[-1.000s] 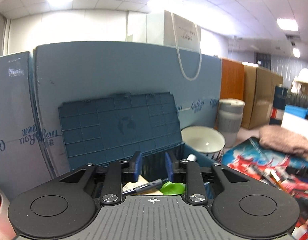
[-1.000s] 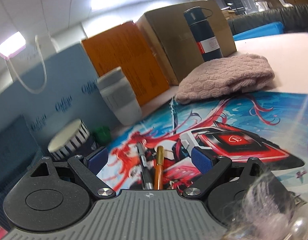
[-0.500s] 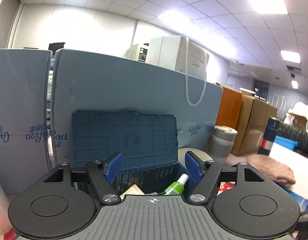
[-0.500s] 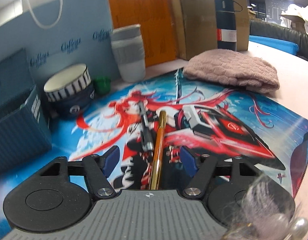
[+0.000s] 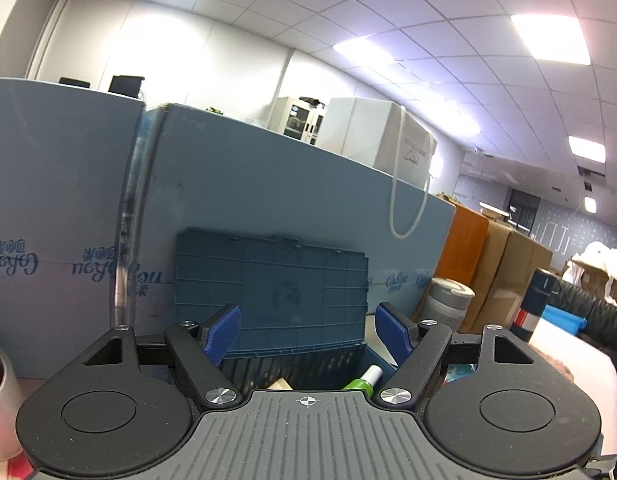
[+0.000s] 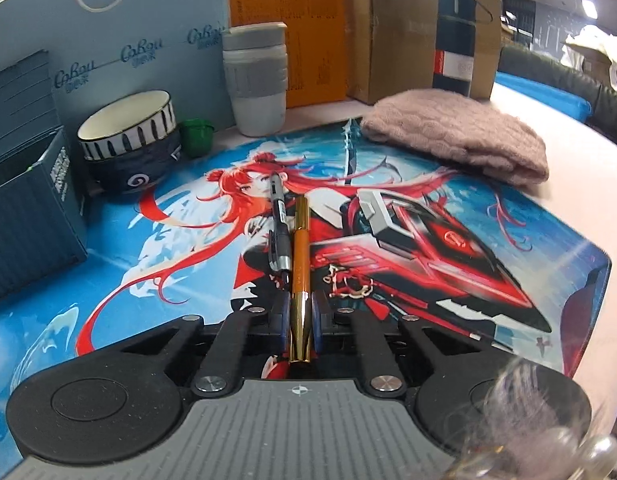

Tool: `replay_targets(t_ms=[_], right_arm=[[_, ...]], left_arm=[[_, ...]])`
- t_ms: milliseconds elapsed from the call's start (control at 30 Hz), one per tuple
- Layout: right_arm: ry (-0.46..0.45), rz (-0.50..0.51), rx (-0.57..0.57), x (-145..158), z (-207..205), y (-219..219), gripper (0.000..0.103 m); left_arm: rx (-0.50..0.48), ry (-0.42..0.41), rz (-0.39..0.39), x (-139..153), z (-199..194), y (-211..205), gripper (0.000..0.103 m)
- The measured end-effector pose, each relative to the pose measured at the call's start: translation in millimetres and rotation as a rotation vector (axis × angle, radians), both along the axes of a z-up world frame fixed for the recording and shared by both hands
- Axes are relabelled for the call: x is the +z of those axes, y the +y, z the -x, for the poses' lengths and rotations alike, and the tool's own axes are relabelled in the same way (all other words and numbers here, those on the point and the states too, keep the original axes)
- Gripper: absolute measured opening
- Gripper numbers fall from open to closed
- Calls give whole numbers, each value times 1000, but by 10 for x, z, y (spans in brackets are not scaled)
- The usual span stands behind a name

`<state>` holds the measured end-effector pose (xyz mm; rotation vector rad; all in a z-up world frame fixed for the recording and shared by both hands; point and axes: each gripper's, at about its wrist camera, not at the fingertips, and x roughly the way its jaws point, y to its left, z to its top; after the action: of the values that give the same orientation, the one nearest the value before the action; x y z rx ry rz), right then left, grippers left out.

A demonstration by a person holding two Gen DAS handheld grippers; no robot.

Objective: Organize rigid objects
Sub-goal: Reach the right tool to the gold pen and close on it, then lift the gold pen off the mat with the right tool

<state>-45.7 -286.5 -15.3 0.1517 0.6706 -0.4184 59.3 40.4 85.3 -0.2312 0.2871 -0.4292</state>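
In the right wrist view an orange and gold pen (image 6: pixel 299 248) lies on the printed desk mat (image 6: pixel 188 240), touching a black pen (image 6: pixel 279 224) on its left. My right gripper (image 6: pixel 299 312) is closing on the gold end of the orange pen, and both blue pads press its sides. In the left wrist view my left gripper (image 5: pixel 308 320) hovers in front of the dark blue storage box (image 5: pixel 292 272), whose lid stands up. Its jaws are opening with nothing between them. A green bottle with a white cap (image 5: pixel 362 380) lies inside the box.
Left of the pens stand the blue box (image 6: pixel 28 208), a striped bowl (image 6: pixel 128 136), a green cap (image 6: pixel 196 136) and a grey cup (image 6: pixel 256 80). A knitted cloth (image 6: pixel 456 140) and a dark flask (image 6: pixel 454 60) sit at the right. Blue panels (image 5: pixel 68 220) wall the back.
My left jaws spread wide and the gripper drew back and up from the box. My right jaws came together around the orange pen as the view rolled level over the mat.
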Motion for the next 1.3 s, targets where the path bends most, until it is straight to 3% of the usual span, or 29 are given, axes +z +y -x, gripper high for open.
replay_targets(t_ms=[400,767,833,900,1033,1300], right_arm=[[-161,-7,46,428,183,80,11],[-85,-79,-27,256,58,-136,15],[-72,-77,-46,210,17,-179,34],[-61,-77,-55,155,-50,-240,40],[-15,-73,-86,41,-244,-378,40],[-13,-66,-48,27,-503,-434,39]], left_arm=[[42,7,66,3,-30,221,84],[37,15,70,-17,-54,227,85],[39,17,69,-20,-61,225,86],[40,18,69,-17,-71,225,86],[41,22,65,-22,-78,214,86],[45,30,60,-44,-98,201,86]])
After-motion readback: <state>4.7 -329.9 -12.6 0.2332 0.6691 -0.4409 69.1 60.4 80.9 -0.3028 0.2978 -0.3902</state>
